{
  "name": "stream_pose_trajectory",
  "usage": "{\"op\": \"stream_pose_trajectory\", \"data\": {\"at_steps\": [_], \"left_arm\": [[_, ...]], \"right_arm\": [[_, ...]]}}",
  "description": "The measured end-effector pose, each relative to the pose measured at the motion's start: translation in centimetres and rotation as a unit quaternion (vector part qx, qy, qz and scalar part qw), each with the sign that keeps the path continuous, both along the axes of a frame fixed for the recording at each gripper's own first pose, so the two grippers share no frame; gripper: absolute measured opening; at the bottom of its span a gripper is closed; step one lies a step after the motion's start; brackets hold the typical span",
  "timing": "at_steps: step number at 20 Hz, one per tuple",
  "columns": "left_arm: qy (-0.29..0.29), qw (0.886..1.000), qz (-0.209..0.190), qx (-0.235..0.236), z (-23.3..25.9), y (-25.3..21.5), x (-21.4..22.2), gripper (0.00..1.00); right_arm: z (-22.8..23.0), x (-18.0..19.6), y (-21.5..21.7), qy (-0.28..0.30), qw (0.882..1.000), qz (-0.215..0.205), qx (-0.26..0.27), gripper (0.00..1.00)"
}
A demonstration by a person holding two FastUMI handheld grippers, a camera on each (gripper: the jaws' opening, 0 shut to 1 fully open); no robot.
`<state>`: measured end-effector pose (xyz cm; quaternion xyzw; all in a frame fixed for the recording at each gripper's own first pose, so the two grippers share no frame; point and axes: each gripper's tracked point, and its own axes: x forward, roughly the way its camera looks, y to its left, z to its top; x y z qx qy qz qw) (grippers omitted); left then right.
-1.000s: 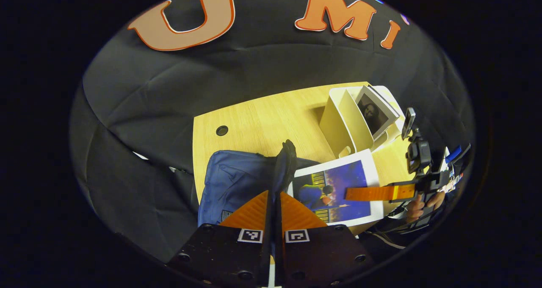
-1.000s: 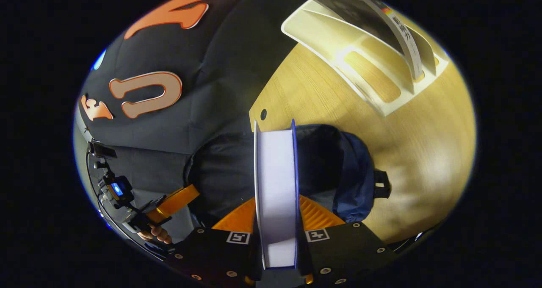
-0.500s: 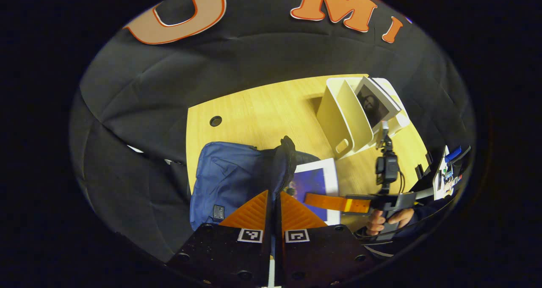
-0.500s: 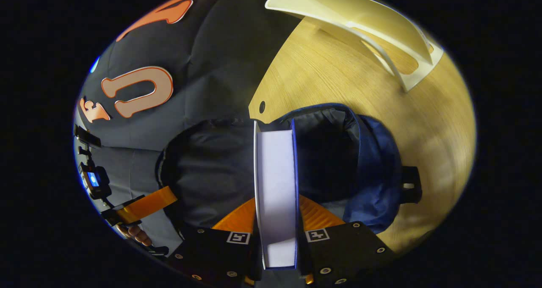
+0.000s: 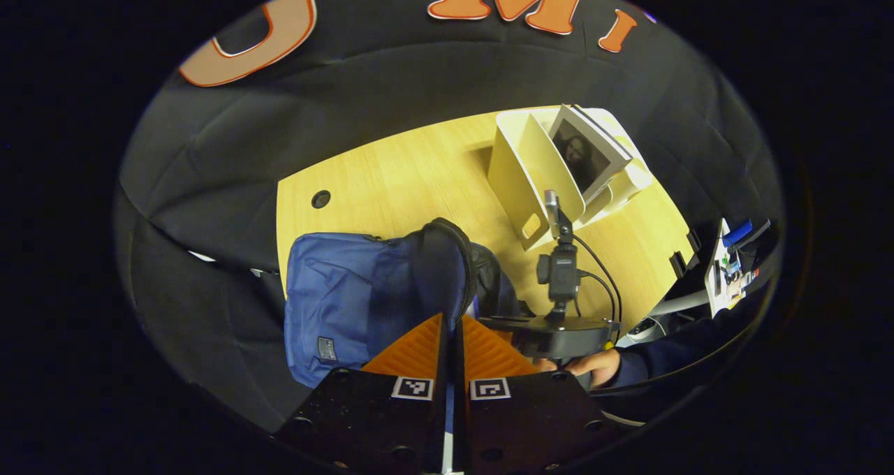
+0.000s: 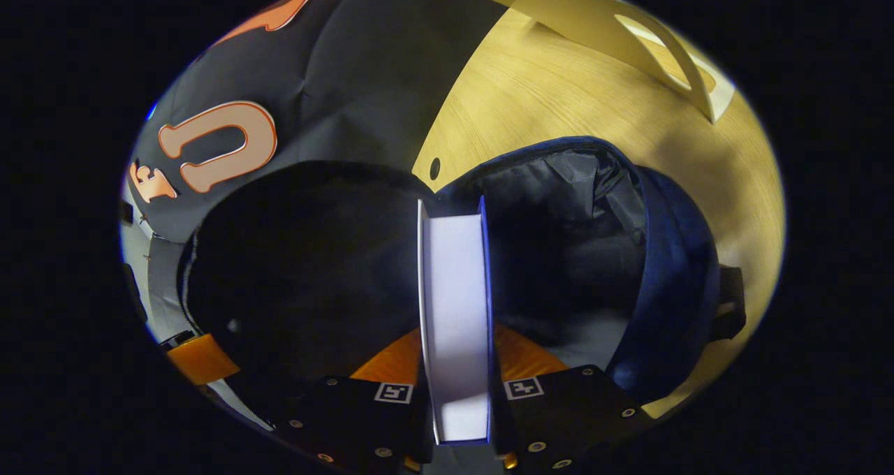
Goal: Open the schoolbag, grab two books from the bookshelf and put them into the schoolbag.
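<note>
The blue schoolbag (image 5: 349, 300) lies on the wooden table (image 5: 391, 174). My left gripper (image 5: 452, 319) is shut on the rim of its dark flap (image 5: 440, 265) and holds it up. In the right gripper view the bag's mouth (image 6: 566, 237) gapes, with the raised flap (image 6: 300, 251) to its left. My right gripper (image 6: 454, 332) is shut on a blue-covered book (image 6: 454, 300), seen edge-on with its far end inside the mouth. The white bookshelf (image 5: 527, 174) stands behind, with another book (image 5: 583, 157) leaning in it.
A hand and dark sleeve (image 5: 601, 367) hold the right gripper's body (image 5: 559, 332) beside the bag. A cable hole (image 5: 320, 199) sits near the table's far left corner. Small items (image 5: 730, 269) lie past the table's right edge. The bookshelf (image 6: 601, 28) stands just beyond the bag.
My right gripper has carried the book forward into the bag's mouth, and its cover has dropped from sight in the left gripper view. The flap stands higher and wider.
</note>
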<state>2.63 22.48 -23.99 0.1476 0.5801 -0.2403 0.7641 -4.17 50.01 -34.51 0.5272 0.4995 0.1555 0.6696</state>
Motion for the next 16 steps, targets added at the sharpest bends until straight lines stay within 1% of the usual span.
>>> {"op": "stream_pose_trajectory", "data": {"at_steps": [1,2,3,4,5,6,7,8,9,10,11,12,13,15,16], "left_arm": [[0.005,1.000,-0.004,0.001,-0.3,-0.3,-0.3,0.05],[0.008,1.000,-0.009,0.001,-0.6,-0.7,-0.5,0.05],[0.012,1.000,-0.012,0.000,-0.6,-1.2,-0.8,0.05],[0.013,1.000,-0.016,0.001,-0.8,-1.5,-1.0,0.05],[0.014,1.000,-0.017,0.000,-0.9,-1.9,-1.0,0.05],[0.012,1.000,-0.016,0.000,-0.9,-1.9,-0.8,0.05],[0.012,1.000,-0.007,0.001,-0.9,-1.7,-0.5,0.05],[0.009,1.000,0.002,0.001,-1.0,-1.3,0.0,0.05],[0.009,1.000,0.013,-0.002,-0.8,-0.9,0.3,0.05],[0.007,1.000,0.020,-0.003,-0.8,-0.4,0.4,0.05],[0.005,1.000,0.029,-0.005,-0.8,-0.2,0.6,0.05],[0.004,0.999,0.031,-0.007,-0.7,0.0,0.6,0.05],[0.003,0.999,0.034,-0.007,-0.6,0.2,0.6,0.05],[-0.001,0.999,0.039,-0.008,-0.6,0.2,0.7,0.05],[-0.001,0.999,0.042,-0.011,-0.5,0.1,0.6,0.05]], "right_arm": [[-0.4,0.7,0.2,-0.004,1.000,-0.007,-0.005,0.33],[-0.4,1.3,0.8,-0.007,1.000,-0.010,-0.010,0.43],[-0.5,1.7,1.2,-0.009,1.000,-0.012,-0.011,0.33],[-0.5,1.9,1.4,-0.008,1.000,-0.010,-0.013,0.45],[-0.4,1.9,1.4,-0.004,1.000,-0.009,-0.013,0.35],[-0.7,1.3,1.1,0.008,1.000,-0.001,-0.021,0.48],[-0.6,0.9,0.9,0.017,0.999,0.010,-0.029,0.39],[-0.4,0.5,0.5,0.026,0.999,0.019,-0.043,0.43],[-0.4,0.7,0.3,0.024,0.998,0.020,-0.050,0.50],[-0.4,0.8,-0.7,0.023,0.998,0.014,-0.063,0.52],[-0.5,0.9,-1.1,0.022,0.997,0.013,-0.071,0.58],[-0.8,0.7,-1.7,0.024,0.996,0.012,-0.085,0.62],[-1.0,0.5,-2.3,0.025,0.995,0.014,-0.096,0.70],[-0.8,0.1,-3.9,0.028,0.992,0.010,-0.120,0.80],[-0.7,0.3,-4.7,0.022,0.991,0.006,-0.131,0.80]]}}
